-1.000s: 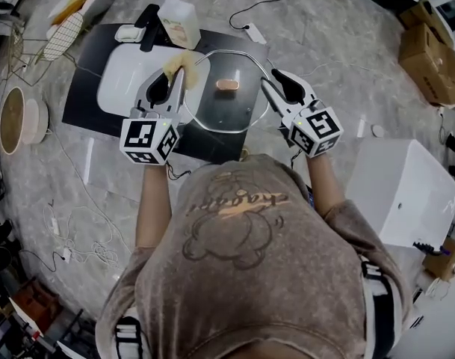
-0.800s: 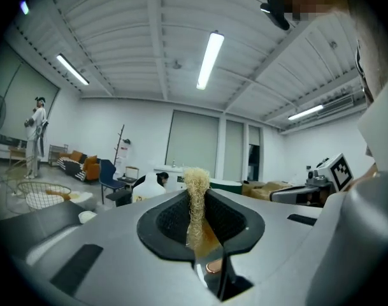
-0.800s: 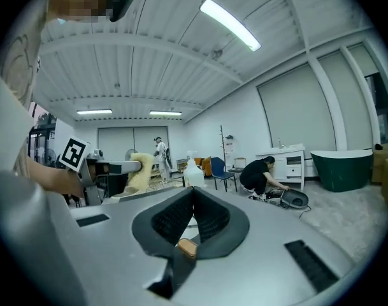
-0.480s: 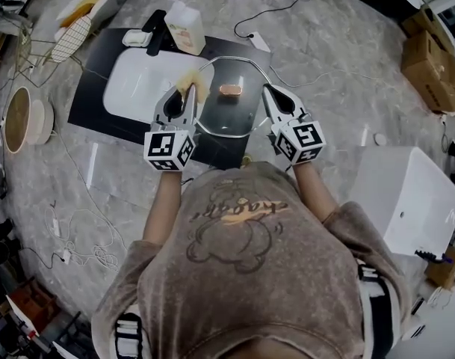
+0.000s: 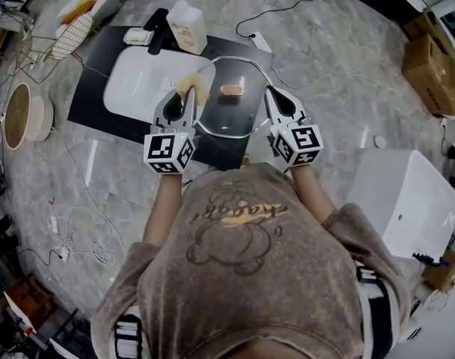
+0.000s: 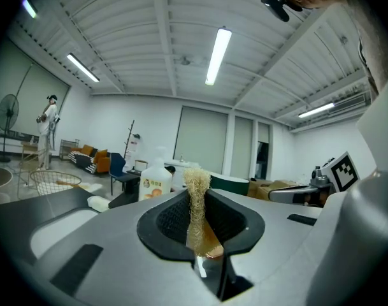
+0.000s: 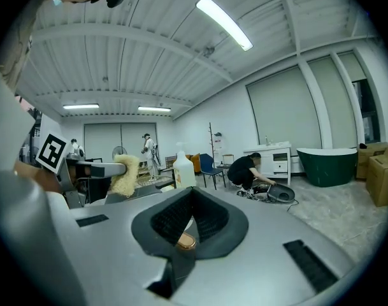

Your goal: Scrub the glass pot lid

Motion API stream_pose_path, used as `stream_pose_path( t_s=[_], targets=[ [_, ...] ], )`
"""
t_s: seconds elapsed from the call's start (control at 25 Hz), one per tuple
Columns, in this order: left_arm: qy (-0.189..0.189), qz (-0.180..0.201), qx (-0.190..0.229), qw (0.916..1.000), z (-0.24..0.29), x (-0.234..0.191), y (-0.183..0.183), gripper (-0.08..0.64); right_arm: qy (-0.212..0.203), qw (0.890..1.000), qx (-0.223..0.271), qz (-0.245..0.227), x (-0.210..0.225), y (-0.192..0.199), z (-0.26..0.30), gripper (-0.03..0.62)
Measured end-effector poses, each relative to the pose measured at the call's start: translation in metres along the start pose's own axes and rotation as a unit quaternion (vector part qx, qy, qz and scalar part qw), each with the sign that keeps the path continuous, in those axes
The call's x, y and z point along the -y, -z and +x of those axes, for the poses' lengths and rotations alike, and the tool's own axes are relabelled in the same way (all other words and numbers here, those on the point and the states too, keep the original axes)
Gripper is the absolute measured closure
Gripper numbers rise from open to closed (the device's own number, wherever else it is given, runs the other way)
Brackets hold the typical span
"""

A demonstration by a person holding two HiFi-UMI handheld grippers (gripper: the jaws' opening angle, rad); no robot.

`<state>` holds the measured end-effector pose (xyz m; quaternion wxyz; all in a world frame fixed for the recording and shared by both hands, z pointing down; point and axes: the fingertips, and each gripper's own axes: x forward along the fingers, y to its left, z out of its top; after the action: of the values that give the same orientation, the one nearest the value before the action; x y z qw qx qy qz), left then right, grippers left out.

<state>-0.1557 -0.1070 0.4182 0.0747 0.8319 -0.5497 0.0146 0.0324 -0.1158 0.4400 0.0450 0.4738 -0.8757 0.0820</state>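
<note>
On black mat [image 5: 89, 107], 1 glass lid [image 5: 228, 117]: R gripper [image 5: 270, 92] clamped on its rim, L gripper [image 5: 185, 94] pinching 1 loofah [image 6: 195, 193].

This is a large open hall, used as a workshop or test studio. The white ribbed ceiling [image 6: 149, 43] carries long tube lights [image 6: 218, 56]. Loose cables [image 5: 78, 245] and cardboard boxes [image 5: 436, 81] lie on the grey marbled floor [image 5: 339, 43]. A white sink [image 5: 141, 81] is set in a black bench [image 5: 93, 88] in the open room. Farther off stand a green bathtub [image 7: 327, 166], a sofa [image 6: 92, 161] and a fan [image 6: 7, 116], and a person [image 7: 244, 169] crouches on the floor.
</note>
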Motion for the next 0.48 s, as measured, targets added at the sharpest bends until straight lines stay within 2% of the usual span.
stream_pose_path(
  t_s=[0.48],
  targets=[
    [-0.002, -0.006, -0.002, 1.0, 0.001, -0.007, 0.0, 0.492, -0.021, 1.0, 0.002, 0.003, -0.011, -0.005, 0.013, 0.595]
  ],
)
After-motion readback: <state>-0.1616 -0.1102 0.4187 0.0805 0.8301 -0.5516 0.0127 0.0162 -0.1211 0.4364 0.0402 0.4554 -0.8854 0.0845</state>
